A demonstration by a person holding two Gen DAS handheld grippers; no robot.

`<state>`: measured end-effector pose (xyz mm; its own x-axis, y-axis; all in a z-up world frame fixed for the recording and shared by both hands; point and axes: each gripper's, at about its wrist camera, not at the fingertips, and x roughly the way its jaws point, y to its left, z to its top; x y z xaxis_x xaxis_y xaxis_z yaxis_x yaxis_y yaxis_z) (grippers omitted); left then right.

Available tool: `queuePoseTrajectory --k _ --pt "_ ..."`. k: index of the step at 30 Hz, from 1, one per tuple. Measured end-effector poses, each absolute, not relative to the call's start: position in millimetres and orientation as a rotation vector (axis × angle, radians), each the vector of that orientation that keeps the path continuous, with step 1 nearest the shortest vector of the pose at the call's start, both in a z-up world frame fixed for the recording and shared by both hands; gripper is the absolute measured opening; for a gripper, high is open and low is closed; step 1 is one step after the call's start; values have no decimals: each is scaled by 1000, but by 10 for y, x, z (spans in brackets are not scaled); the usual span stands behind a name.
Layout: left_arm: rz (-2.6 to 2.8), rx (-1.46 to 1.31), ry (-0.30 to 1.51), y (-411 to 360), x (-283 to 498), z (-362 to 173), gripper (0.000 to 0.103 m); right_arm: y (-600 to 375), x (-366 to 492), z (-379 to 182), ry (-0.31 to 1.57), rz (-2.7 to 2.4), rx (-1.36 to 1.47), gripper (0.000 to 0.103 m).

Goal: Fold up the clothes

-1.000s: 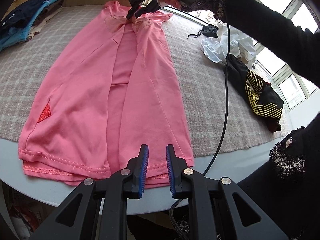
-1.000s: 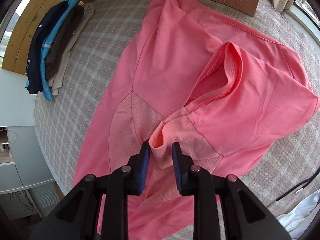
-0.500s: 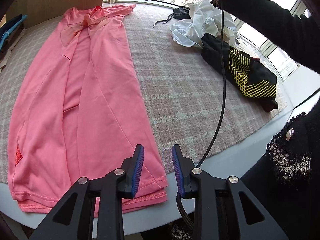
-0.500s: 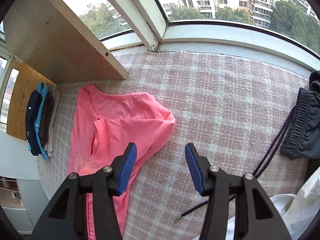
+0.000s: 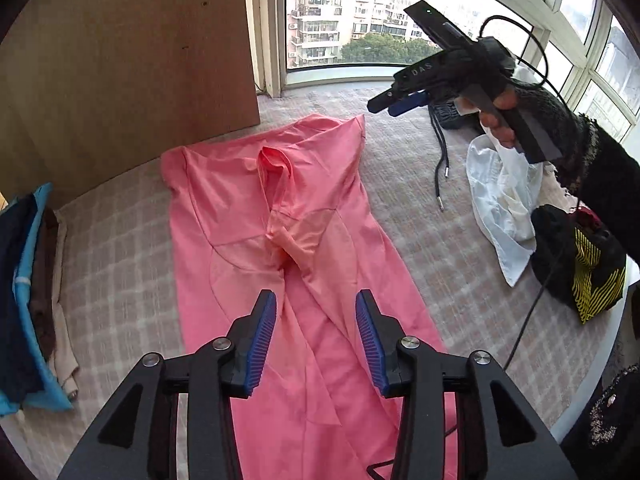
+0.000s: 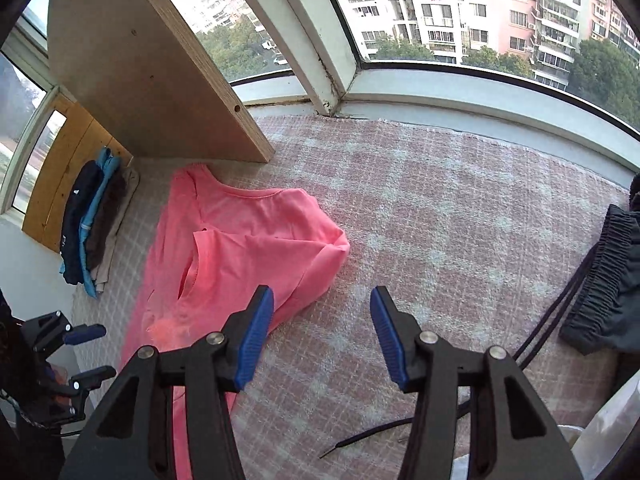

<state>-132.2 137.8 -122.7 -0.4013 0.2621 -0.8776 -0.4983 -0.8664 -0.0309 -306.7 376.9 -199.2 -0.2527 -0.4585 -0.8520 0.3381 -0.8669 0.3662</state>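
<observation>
Lying under left tongs (image 5: 316, 332): pink shirt (image 5: 248, 184).

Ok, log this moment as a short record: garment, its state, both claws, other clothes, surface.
garment: pink shirt, lying lengthwise on the checked cloth
state: both sides folded toward the middle, collar area bunched
left claw: open, nothing between the jaws, over the shirt; jaws have just been opening
right claw: open, empty, over bare cloth beside the shirt
stack: folded dark and blue clothes by the wooden board
unfolded pile: white garment, black and yellow garment
</observation>
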Motion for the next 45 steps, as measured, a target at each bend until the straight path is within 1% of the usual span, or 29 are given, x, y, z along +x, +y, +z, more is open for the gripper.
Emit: queuePoseTrajectory --k 2,4,7,11,16,17,19,20,21,26,31,36,39,42,43,44,45 --pt "2268 -1372 367 1491 -1785 -1346 39 3771 -2998 -2041 -148 -2148 1516 50" --pt "2242 -1383 349 1565 -2178 -1467 39 3810 -2982 -2111 -175 -2133 1540 50" --pt "2220 -1394 386 1693 -2631 -1600 40 3888 -3037 -2200 -195 -2142 1566 50" --pt "2146 -1395 419 1851 -2904 -1747 40 4002 -3142 -2301 -256 -2146 1592 50" --pt "2090 -1339 448 1991 -2978 -1774 40 3975 -3202 -2323 -214 -2141 1595 50" --pt "2084 -1328 465 2016 -2980 -1782 38 3955 -3210 -2321 -213 -2136 1593 50" --pt "2059 -1317 485 2058 -2986 -1812 28 3909 -3228 -2316 -215 -2126 1585 50" --pt "2051 -1313 493 2071 -2988 -1816 11 3880 -3235 -2316 -210 -2119 1580 50" --pt "2046 -1306 499 2076 -2981 -1815 0 3852 -3243 -2316 -204 -2113 1575 50" --pt "2096 -1256 495 1997 -2947 -1691 0 3773 -3277 -2342 -201 -2095 1569 50" --pt "2171 -1230 413 1728 -2958 -1530 0 3773 -3298 -2392 -222 -2082 1588 50" --pt "2255 -1277 398 1544 -3011 -1588 0 3707 -3312 -2398 -234 -2071 1566 50" --pt "2309 -1330 342 1416 -3091 -1680 0 3570 -3329 -2422 -194 -2054 1558 50" --pt "2323 -1365 357 1354 -3106 -1758 0 3469 -3352 -2435 -177 -2040 1544 50" --pt "2287 -1352 288 1336 -3085 -1725 0 3445 -3360 -2438 -176 -2036 1540 50" --pt "2251 -1339 226 1322 -3065 -1693 6 3437 -3368 -2438 -184 -2035 1540 50" --pt "2238 -1324 231 1364 -3051 -1668 24 3433 -3377 -2438 -192 -2033 1543 50"
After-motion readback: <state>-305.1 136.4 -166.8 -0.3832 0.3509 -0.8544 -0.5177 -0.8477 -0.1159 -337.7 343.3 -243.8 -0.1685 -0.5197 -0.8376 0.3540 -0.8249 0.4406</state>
